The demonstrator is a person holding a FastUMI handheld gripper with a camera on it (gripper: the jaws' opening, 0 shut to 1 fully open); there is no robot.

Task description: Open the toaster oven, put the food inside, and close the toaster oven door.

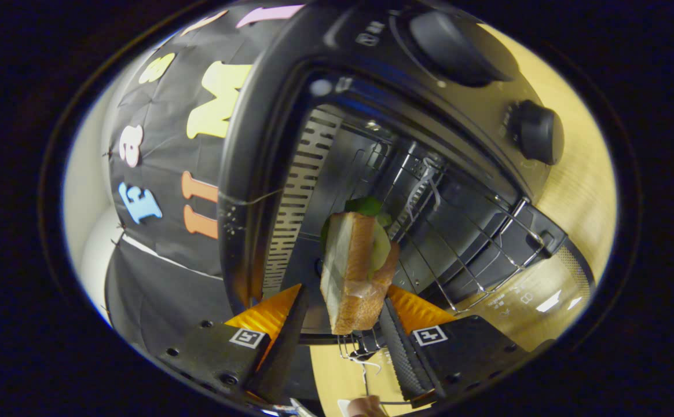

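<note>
Open toaster oven ahead, sandwich between parted tongs.

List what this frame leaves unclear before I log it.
- Sandwich: filling hidden between the bread slices, gripper view.
- Tool: right finger's contact with the sandwich is hidden behind the bread.
- Toaster oven: back interior too dark.
- Knobs: markings too small.

A pale wooden bench is seen, on which the black toaster oven is stood.
</note>
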